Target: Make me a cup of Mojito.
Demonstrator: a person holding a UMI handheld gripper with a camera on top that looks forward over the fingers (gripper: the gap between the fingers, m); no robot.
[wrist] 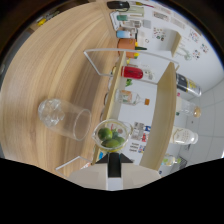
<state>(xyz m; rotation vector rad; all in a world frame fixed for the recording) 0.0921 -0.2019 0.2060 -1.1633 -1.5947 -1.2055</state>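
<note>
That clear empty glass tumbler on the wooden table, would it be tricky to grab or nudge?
The clear glass tumbler looks smooth-walled, so probably slippery and breakable. It appears empty, so likely light and easily shoved across the wooden table. If tipped, its round sides would probably roll.

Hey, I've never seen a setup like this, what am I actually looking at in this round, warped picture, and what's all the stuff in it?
There is no robot here. A person carries a hand-held two-finger gripper, and a wide-angle camera riding on it took this picture, looking forward along the fingers. That lens bends everything into a circle, and the view is tipped sideways. The fingers point at a small glass bowl of limes just ahead of them; whether it is held doesn't show. Beside the bowl, an empty clear glass sits on the wooden table. Beyond the bowl is a wooden rack with bottles, among them a red bottle.
</note>
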